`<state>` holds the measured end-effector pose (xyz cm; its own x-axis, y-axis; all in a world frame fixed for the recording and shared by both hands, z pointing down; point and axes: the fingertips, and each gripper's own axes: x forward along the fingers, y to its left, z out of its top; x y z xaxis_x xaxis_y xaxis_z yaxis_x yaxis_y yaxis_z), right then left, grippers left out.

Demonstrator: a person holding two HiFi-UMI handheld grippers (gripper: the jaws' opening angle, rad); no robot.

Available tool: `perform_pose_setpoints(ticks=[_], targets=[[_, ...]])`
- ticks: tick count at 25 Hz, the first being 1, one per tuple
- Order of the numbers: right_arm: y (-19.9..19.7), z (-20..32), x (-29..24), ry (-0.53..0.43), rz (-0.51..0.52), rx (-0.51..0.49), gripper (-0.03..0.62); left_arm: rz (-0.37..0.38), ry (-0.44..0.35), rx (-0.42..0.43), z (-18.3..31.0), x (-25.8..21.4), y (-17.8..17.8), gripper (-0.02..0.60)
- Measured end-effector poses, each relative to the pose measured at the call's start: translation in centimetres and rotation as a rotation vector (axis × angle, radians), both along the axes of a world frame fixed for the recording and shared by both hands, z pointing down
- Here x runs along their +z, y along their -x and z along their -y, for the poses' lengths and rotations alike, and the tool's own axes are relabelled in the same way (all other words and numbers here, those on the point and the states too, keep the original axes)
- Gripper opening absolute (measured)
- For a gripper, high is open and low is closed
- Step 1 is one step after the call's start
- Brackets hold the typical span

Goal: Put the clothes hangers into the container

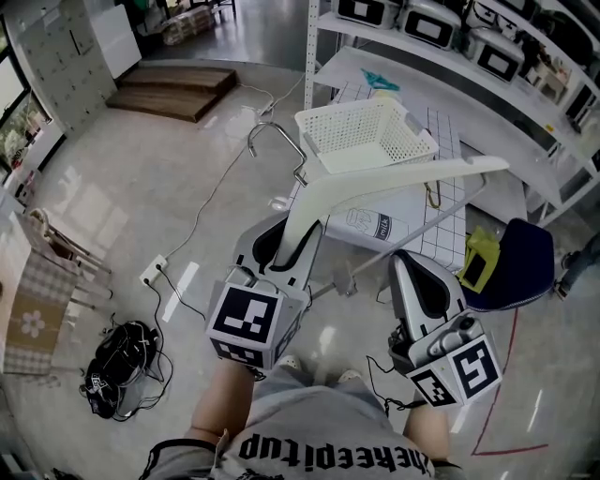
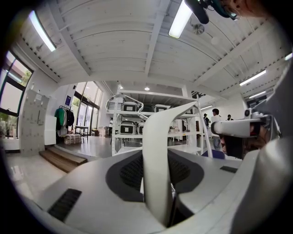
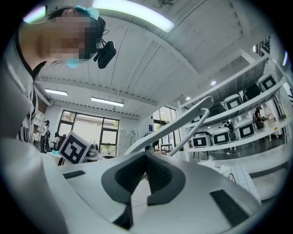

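A white clothes hanger (image 1: pixel 394 183) with a metal hook (image 1: pixel 272 131) is held up in the air by my left gripper (image 1: pixel 286 234), which is shut on one of its arms. In the left gripper view that arm (image 2: pixel 158 160) stands upright between the dark pads. The hanger's other arm reaches right, over the table and in front of the white mesh basket (image 1: pixel 319 141), which looks empty. My right gripper (image 1: pixel 408 262) hangs lower right, shut with nothing in it. The right gripper view shows the hanger (image 3: pixel 183 123) beyond the closed pads (image 3: pixel 130 171).
The basket stands on a table with a white gridded mat (image 1: pixel 441 216). Shelves with bins (image 1: pixel 441 23) run behind it. A navy chair (image 1: pixel 516 262) with a yellow-green item (image 1: pixel 480 258) is at right. On the floor lie a black bag (image 1: pixel 122 366) and a cable (image 1: pixel 155 272).
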<state>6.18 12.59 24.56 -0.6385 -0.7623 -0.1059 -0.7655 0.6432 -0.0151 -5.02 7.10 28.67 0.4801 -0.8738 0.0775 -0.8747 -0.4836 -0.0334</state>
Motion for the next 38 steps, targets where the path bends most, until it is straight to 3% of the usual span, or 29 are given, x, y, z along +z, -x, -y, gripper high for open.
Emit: perform_pose_setpoints(ticks=[8,18,38], targets=[[2.6,-0.6,0.3,-0.008,0.008,0.064,0.002,0.006,-0.016,0.047,0.9,-0.2,3.1,0.144],[1.7,0.8,0.9,0.012,-0.011,0.141,0.002,-0.028,-0.016,0.092,3.3,-0.8,3.3,0.143],[-2.6,14.2,0.1,-0.009,0.020,0.061,0.002,-0.024,-0.058,0.027,16.0,-3.0,-0.4,0.144]])
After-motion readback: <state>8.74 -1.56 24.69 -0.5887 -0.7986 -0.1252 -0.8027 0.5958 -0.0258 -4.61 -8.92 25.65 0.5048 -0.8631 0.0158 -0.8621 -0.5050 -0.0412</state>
